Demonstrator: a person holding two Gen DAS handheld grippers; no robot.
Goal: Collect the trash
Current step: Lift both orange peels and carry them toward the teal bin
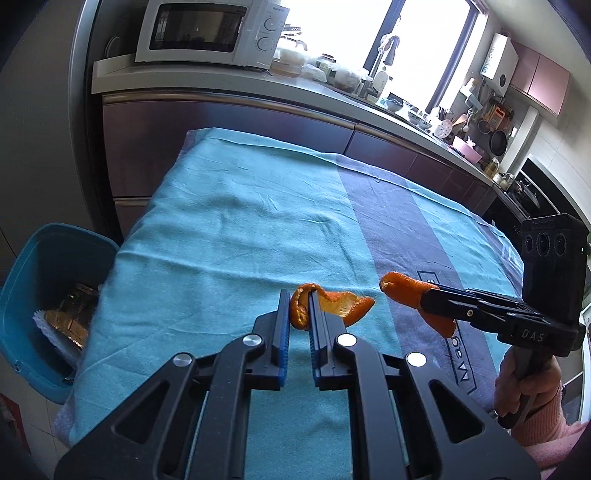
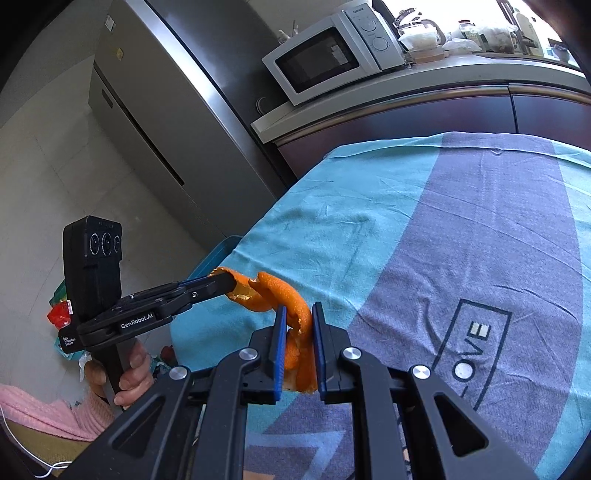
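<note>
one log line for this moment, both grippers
left gripper: shut on orange peel | right gripper: shut on second peel | blue bin: beside table

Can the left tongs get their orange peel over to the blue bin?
Probably yes. The left tongs already pinch an orange peel, and the blue bin sits open beside the table's left edge, with nothing between them.

the bin (image 1: 44, 295) stands on the floor beside the counter's (image 1: 240, 221) left edge; the microwave (image 1: 207, 31) sits on the worktop behind.
</note>
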